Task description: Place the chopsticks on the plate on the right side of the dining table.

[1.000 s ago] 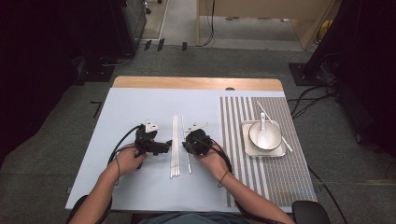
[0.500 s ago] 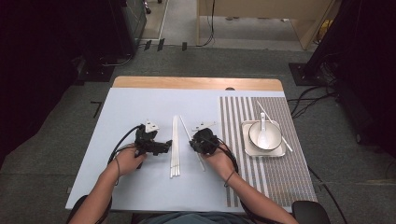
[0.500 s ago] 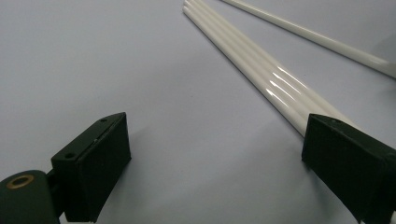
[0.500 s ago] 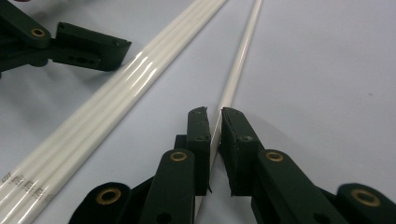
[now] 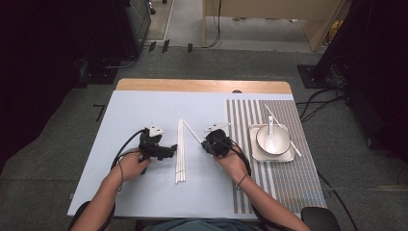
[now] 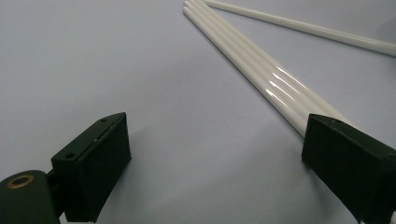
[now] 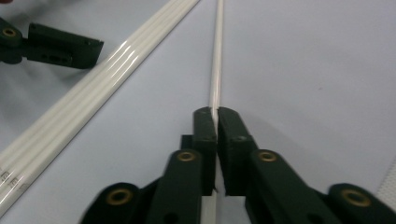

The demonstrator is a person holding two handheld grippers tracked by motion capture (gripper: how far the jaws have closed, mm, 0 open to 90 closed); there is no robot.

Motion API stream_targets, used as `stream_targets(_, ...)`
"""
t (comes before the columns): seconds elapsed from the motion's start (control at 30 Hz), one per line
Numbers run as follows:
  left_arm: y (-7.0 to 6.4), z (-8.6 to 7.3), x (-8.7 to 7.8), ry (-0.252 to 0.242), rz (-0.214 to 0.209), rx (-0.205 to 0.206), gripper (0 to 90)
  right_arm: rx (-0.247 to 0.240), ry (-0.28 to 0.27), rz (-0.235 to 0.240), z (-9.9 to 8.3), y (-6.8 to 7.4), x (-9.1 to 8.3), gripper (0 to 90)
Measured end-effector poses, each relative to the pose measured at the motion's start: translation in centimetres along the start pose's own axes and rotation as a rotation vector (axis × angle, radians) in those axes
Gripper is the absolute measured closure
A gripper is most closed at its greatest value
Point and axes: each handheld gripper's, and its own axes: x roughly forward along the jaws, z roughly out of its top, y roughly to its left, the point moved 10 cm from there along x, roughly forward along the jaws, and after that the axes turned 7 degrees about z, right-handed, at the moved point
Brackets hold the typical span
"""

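Three white chopsticks (image 5: pixel 179 153) lie side by side in the middle of the pale blue mat, also in the left gripper view (image 6: pixel 261 74) and the right gripper view (image 7: pixel 93 98). A fourth white chopstick (image 5: pixel 192 131) slants away from them to the right. My right gripper (image 5: pixel 205 143) is shut on its near part, and its jaws (image 7: pixel 216 114) pinch the chopstick (image 7: pixel 216 60) low over the mat. My left gripper (image 5: pixel 169 150) rests just left of the bundle, its jaws wide open (image 6: pixel 219 154) with nothing between them. The single chopstick (image 6: pixel 303 30) crosses behind.
On the striped mat (image 5: pixel 240 144) to the right stands a white square plate (image 5: pixel 288 156) with a white bowl (image 5: pixel 281 137) and a spoon (image 5: pixel 271 132) in it. Another white chopstick (image 5: pixel 288 139) lies slanted beside the plate. The table's wooden far edge (image 5: pixel 202 85) lies beyond.
My right gripper has moved right and slightly farther away with the single chopstick, swinging it away from the bundle. The left gripper has stayed in place.
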Motion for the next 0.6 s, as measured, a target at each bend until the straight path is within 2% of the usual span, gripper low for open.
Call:
stream_targets(0.07,0.00,-0.01,0.00,0.000,0.001,0.001,7.9,-0.002,-0.005,-0.008,0.14,-0.29,-0.36,90.0)
stream_targets(0.2,-0.01,-0.01,0.00,0.002,0.002,0.002,7.9,0.012,-0.015,0.010,-0.06,-0.57,-0.37,87.6)
stream_targets(0.4,0.00,0.00,0.00,0.000,0.001,0.000,7.9,-0.002,-0.015,0.010,-0.11,-0.59,-0.28,85.6)
stream_targets(0.6,0.00,0.01,0.00,-0.001,-0.001,-0.001,7.9,-0.016,-0.019,-0.012,-0.18,-0.86,-0.67,83.5)
